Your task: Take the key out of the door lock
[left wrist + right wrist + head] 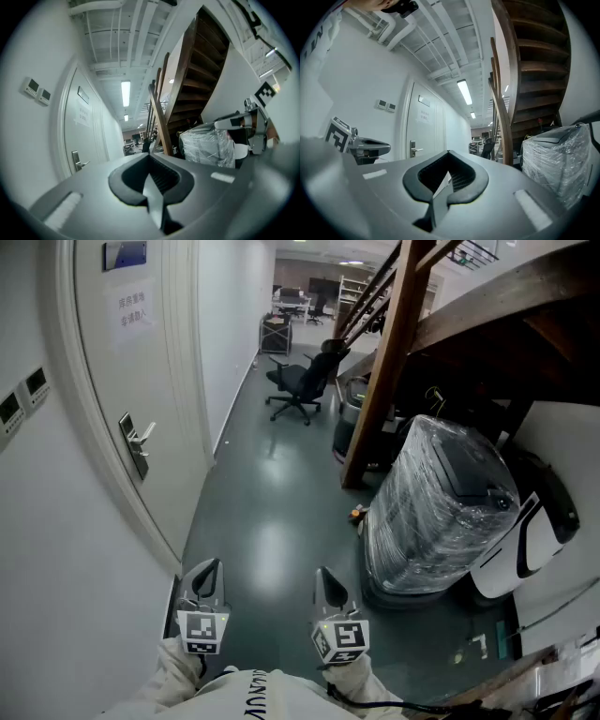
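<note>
Left tool (212, 566) and right tool (324, 576) clenched empty, well short of the door lock (137, 443); I'd approach level, key too small to confirm.

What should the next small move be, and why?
Probably step closer to the door and bring one hand-held gripper up toward its lock plate. The left hand-held gripper and the right hand-held gripper are both shut, empty and well short of the door. The lock is too small to read from here.

Silver door lock (134, 445) (lever-handled), far left
</note>
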Available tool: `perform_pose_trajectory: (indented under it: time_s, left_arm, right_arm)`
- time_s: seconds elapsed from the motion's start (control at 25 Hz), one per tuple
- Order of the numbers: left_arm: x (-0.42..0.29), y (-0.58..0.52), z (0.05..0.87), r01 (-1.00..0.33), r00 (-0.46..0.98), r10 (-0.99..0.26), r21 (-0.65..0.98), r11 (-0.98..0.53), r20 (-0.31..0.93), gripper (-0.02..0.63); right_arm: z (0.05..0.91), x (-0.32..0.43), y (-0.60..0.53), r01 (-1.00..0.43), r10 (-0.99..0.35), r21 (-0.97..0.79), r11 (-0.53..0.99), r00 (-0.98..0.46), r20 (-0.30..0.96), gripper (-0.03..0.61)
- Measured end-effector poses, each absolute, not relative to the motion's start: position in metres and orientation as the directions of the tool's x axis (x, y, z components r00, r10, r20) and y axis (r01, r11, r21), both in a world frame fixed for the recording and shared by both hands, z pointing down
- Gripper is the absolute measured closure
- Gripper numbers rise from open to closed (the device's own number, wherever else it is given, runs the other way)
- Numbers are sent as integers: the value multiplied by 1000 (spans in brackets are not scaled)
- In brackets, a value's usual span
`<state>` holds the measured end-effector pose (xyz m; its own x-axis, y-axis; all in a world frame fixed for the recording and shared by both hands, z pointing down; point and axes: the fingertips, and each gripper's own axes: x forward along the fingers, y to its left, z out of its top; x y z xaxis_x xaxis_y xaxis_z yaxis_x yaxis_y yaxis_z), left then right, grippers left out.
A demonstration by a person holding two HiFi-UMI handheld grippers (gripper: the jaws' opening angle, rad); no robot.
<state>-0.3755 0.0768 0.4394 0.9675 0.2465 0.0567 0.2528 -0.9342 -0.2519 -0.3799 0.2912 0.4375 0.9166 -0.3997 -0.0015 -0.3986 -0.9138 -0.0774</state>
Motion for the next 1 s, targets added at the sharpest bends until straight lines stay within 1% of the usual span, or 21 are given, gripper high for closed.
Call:
perform_pose_trajectory:
  time_s: [0.4,0.72,1.0]
  left_arm:
    - [-376,75,444,250,968,241,-244,-937,63,614]
    - [-376,83,447,245,969,233,-251,-936,78,614]
    - [-377,96,462,264,963,242,-243,-933,117,614]
  right_arm:
    - [444,-379,293,-397,-399,-89,-914,917,8,578]
    - [454,-379,310,-398,-403,-146,-906,915,7,577]
    - [460,-381,324,-387,-395,-167,-907,919,14,577]
